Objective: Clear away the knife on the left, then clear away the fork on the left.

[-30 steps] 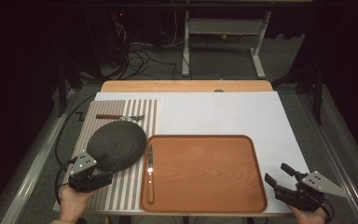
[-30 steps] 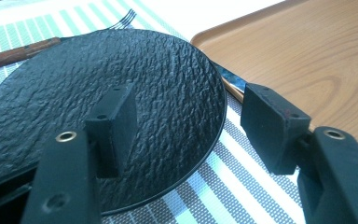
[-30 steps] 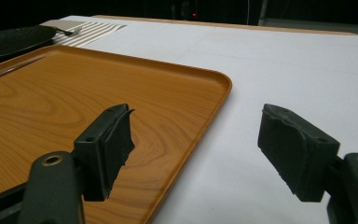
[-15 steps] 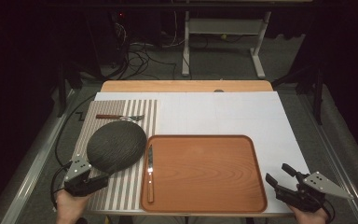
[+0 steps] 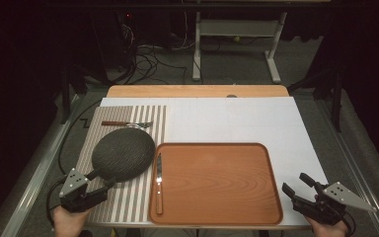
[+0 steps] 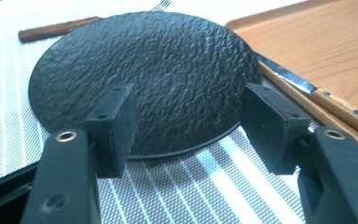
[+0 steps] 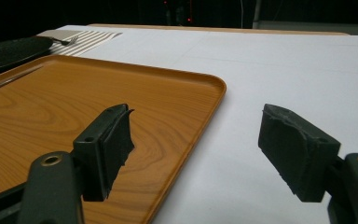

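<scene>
The dark plate (image 5: 122, 154) lies flat on the striped placemat (image 5: 90, 148) at the near left of the table, its right edge just beside the left rim of the wooden tray (image 5: 271, 197). The left gripper (image 5: 100, 189) sits low at the plate's near rim with its jaws spread wide — in the left gripper view the two pads (image 6: 116, 123) stand on either side of the plate's near edge (image 6: 144, 79), nothing between them yet. The right gripper (image 5: 297, 186) waits at the tray's near right corner, jaws likewise spread and empty, above the white table cover (image 7: 284, 70).

The plate looks stiff and fairly heavy, probably stoneware, with a rough pebbled face that should give the pads good purchase. It is shallow and lies close to the mat, so the rim is the only place to take hold — one pad over the edge and one under, which calls for tipping the gripper. Held by a single point on the rim it would likely sag and could chip if dropped.

A knife (image 5: 159, 182) lies along the tray's left side, and a fork (image 5: 127, 124) rests beyond the plate.
</scene>
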Tool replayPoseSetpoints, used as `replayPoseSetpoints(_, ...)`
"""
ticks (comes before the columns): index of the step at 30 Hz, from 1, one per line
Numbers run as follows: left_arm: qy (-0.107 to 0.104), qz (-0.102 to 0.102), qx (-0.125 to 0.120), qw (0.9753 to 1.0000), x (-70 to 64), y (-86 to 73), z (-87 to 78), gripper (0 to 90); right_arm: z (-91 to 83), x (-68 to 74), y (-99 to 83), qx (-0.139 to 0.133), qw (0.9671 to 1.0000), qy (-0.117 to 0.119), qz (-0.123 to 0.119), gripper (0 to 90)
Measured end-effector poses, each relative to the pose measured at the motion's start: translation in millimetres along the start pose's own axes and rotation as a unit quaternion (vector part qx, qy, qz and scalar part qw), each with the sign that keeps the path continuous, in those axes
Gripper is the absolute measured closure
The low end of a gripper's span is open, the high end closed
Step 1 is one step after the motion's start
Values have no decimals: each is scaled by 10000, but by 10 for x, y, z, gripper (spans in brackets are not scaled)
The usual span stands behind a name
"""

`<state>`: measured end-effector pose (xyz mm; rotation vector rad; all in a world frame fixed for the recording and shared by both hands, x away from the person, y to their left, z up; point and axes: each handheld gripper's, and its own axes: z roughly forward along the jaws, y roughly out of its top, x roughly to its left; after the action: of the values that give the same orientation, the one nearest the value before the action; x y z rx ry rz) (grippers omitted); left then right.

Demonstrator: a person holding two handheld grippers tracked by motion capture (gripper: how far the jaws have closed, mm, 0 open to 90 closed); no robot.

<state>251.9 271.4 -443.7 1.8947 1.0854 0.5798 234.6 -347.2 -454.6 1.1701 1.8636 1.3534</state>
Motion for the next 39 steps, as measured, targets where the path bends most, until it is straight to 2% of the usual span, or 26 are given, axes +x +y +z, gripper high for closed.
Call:
replayPoseSetpoints(8,126,-118,0,9998,72,-91,-42,338,-8,0,4,-38,10000,-33,85,261)
replayPoseSetpoints(18,224,-391,-38,9990,129,-226,-92,338,-26,-4,5,-81,9999,-52,116,261)
replayPoseSetpoints(27,253,-323,-32,9992,98,-219,-62,338,-23,10,7,-65,9999,-62,113,260)
replayPoseSetpoints(39,136,-342,-262,9990,103,-109,-38,338,-4,10,5,-40,9999,-33,99,260)
